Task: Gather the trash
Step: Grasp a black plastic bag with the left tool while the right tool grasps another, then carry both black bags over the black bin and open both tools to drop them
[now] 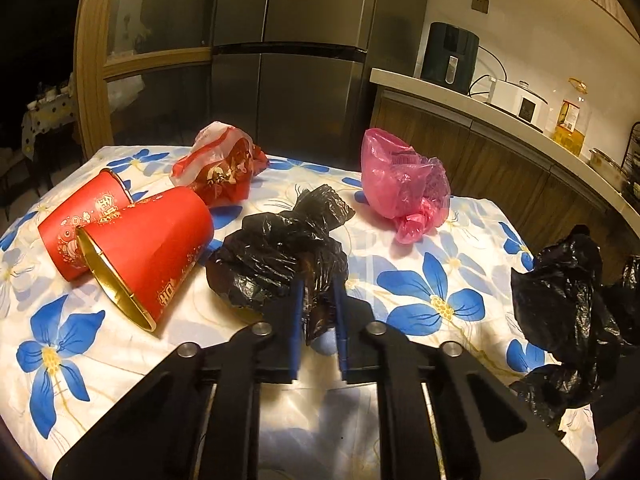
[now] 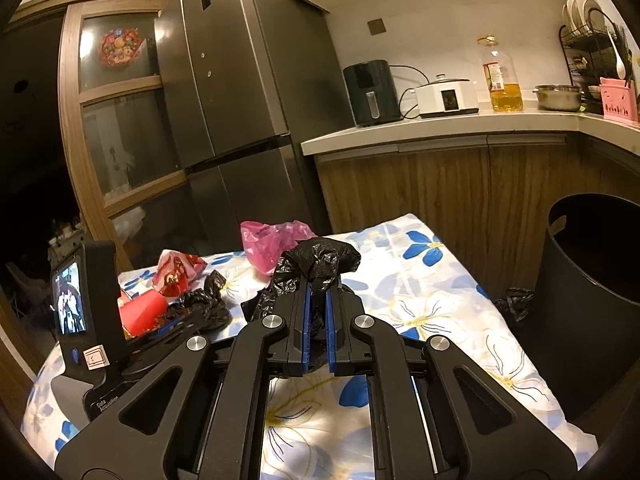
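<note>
Left wrist view. The left gripper was seen clamped on a crumpled black plastic bag lying mid-table on a cloth printed with blue flowers. Two red paper cups were laid on their sides toward the table's left edge, touching each other. A red-and-white printed bag was placed near the far edge, and a pink plastic bag toward the far right corner. A second black bag was seen at the right edge.

Right wrist view. The right gripper was closed on that second black bag, which was held raised above the table. A black bin was stood beside the table's right edge. The pink bag was recorded at the far edge.
</note>
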Tool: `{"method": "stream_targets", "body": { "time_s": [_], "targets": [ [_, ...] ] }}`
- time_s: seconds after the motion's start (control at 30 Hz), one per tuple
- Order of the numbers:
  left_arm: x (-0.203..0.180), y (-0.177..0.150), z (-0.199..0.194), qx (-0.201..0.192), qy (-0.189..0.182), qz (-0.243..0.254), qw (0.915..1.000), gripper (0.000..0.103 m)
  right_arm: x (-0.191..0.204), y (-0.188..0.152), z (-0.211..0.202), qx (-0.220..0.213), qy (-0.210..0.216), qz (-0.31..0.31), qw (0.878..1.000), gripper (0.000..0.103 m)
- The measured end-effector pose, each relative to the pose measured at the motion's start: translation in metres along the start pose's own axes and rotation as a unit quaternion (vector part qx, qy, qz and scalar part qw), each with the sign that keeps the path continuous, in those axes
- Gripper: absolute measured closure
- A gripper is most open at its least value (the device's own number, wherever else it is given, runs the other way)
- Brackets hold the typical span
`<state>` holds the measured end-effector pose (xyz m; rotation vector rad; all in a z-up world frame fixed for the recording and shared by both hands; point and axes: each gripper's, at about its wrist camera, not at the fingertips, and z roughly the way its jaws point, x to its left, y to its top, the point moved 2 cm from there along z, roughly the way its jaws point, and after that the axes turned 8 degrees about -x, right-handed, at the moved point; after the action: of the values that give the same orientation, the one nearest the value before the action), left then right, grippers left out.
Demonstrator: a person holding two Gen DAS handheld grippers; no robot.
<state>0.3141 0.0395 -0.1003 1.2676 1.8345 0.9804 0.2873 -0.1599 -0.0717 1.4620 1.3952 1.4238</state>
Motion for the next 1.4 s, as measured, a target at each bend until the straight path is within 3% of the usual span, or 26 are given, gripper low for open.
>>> {"method": "stream_targets", "body": {
  "time_s": [0.33,0.63,0.93,1.4],
  "targets": [
    [-0.005,0.006,-0.029,-0.019,-0.014,-0.001,0.9997,0.097,-0.004,0.007,-0.018,-0.013,-0.006,0.000,1.000,0.097],
    [-0.032,0.014,-0.074,-0.049,-0.039,0.015,0.9979,0.097,-0.022,0.021,-0.049,-0.036,-0.026,0.007,0.999,0.097],
    [-0.093,0.016,-0.113,-0.073,-0.092,0.049,0.9919,0.097,-0.064,0.041,-0.087,-0.066,-0.068,0.020,0.995,0.097],
    [-0.195,0.006,-0.143,-0.087,-0.178,0.102,0.9748,0.097,-0.141,0.065,-0.131,-0.101,-0.153,0.031,0.983,0.097]
  ]
}}
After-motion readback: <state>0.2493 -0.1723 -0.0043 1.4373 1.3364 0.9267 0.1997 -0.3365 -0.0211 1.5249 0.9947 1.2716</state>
